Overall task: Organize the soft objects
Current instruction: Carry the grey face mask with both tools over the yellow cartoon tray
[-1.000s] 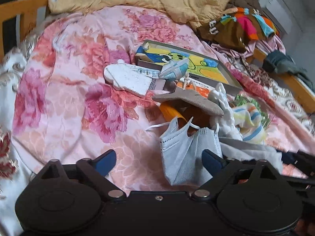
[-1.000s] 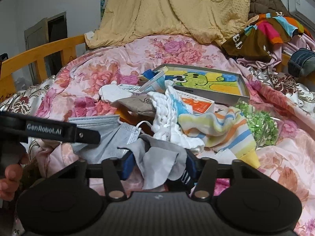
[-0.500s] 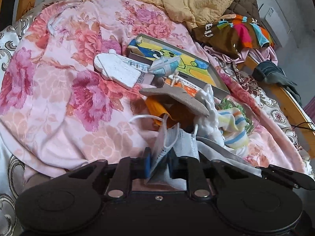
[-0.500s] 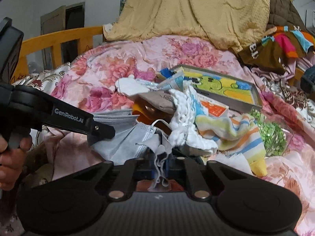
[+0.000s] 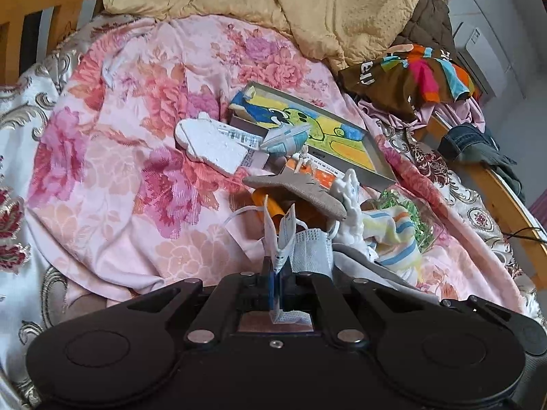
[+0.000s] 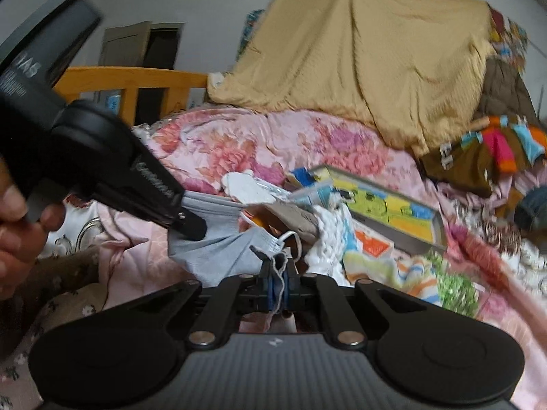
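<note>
Left wrist: left gripper (image 5: 277, 270) fingers just been closing, now being clamped on grey face mask (image 5: 309, 249), lying on floral bed cover (image 5: 112, 171).

Right wrist: right gripper (image 6: 278, 282) fingers likewise just closed, mask's other end being pinched; left gripper (image 6: 191, 227) seen gripping mask.

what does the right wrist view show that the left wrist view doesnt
Only the right wrist view shows the left tool from outside, the hand holding it, the doorway and the right tool shut on grey cloth and a mask strap.

Only the left wrist view shows the jeans on the bed rail, the wall unit, and the left tool pinching the face mask, edge up.

Both show the floral quilt, yellow blanket, cartoon box, white foam piece and striped sock.
</note>
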The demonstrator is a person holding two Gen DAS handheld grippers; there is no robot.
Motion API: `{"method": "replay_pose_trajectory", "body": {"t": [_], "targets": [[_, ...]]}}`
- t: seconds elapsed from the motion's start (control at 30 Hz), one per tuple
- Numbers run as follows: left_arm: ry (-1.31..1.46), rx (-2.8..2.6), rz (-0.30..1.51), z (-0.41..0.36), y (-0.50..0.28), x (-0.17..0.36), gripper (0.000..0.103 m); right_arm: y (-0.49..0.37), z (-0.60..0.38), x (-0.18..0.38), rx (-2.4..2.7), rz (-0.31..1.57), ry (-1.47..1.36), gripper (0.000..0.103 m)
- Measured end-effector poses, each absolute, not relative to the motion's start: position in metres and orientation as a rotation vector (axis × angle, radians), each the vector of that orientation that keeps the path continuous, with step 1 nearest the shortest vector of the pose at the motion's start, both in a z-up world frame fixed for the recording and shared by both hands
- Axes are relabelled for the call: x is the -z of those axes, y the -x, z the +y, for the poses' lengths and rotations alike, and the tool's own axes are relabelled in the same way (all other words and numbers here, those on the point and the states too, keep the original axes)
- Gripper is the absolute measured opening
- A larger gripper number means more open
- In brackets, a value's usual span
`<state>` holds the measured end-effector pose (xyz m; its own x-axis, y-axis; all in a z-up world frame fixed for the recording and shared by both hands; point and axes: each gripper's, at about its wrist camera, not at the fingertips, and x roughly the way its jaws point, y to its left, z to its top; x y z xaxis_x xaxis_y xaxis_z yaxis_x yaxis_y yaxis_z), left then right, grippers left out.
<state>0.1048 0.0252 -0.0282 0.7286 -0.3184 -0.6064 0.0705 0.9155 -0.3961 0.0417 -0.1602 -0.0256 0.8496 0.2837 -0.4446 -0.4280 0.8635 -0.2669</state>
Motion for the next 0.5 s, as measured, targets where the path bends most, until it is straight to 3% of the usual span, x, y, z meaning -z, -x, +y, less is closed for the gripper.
{"method": "replay_pose_trajectory", "body": {"t": [0.5], "targets": [[0.345,0.178,0.591,0.026,-0.092,-0.008,0.001,-0.029,-0.174,-0.001,-0.357,0.205,0.337,0.003]]}}
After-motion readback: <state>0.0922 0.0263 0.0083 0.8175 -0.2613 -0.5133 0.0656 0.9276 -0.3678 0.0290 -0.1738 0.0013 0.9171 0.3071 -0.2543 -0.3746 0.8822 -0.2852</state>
